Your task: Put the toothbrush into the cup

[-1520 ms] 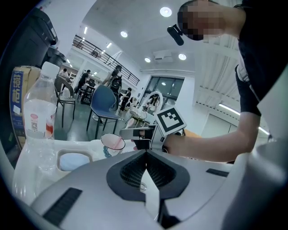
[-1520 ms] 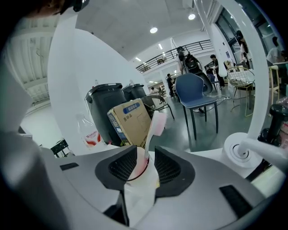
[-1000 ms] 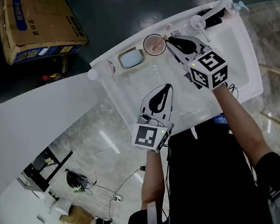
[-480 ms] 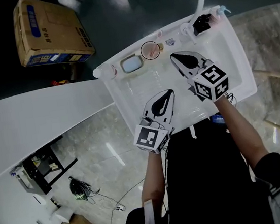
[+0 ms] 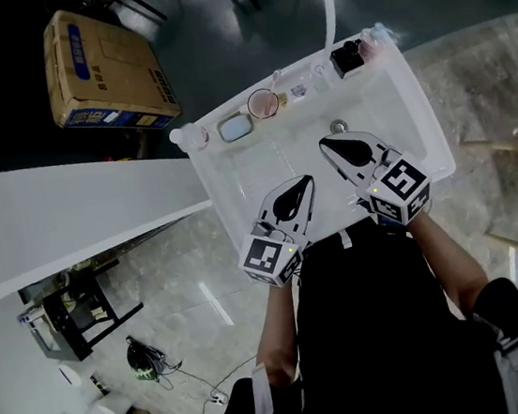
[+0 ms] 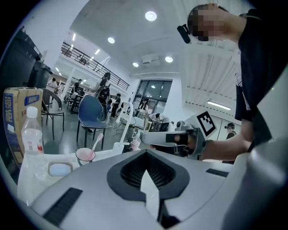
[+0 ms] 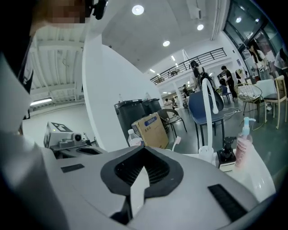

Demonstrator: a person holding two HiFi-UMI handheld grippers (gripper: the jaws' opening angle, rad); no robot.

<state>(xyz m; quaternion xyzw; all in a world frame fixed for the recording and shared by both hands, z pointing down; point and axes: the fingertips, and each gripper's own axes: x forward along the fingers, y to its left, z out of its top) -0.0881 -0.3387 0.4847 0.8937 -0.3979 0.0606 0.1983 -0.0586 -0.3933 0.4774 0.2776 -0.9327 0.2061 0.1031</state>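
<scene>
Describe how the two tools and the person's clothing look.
Left tool and right tool: pale grey tapered shells with a black teardrop recess, each with a rear cube of black-and-white square markers. Forearms are bare; the person wears a black top.

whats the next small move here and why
Probably nothing more than lifting both grippers away. The toothbrush stands in the cup on the back ledge of the sink, head up. The left gripper and right gripper are both shut on nothing over it. The task looks done.
</scene>
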